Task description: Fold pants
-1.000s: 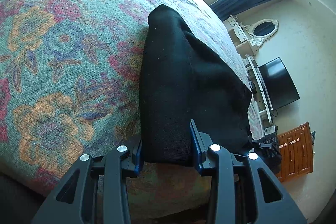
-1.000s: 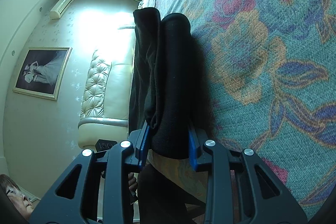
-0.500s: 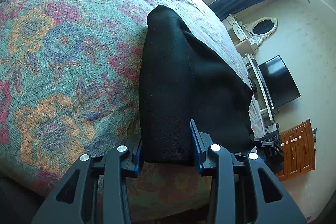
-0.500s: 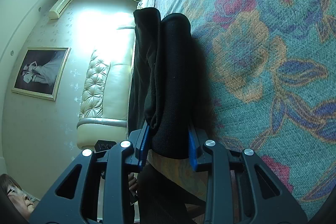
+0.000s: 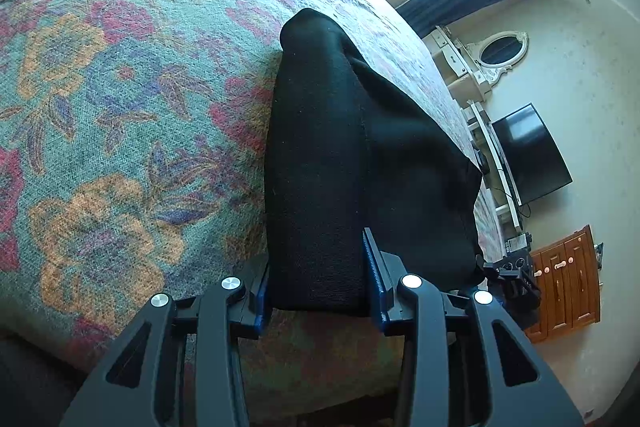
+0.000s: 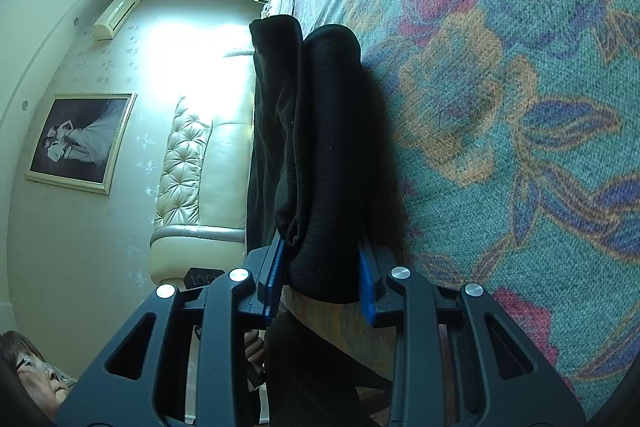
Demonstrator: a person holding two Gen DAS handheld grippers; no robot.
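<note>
The black pants [image 5: 340,167] lie folded in a thick bundle on the floral bedspread [image 5: 120,107], near the bed's edge. My left gripper [image 5: 318,291] is shut on the near end of the bundle, blue pads pressing both sides. In the right wrist view the pants [image 6: 324,147] stand as a layered fold, and my right gripper [image 6: 322,287] is shut on the other near end. The other gripper [image 5: 512,279] shows beyond the pants in the left wrist view.
The bed's edge runs just under both grippers. A TV [image 5: 528,155], a white dresser with an oval mirror [image 5: 500,51] and a wooden cabinet [image 5: 568,279] stand by the wall. A cream tufted headboard [image 6: 200,171] and a person's head [image 6: 28,371] show in the right wrist view.
</note>
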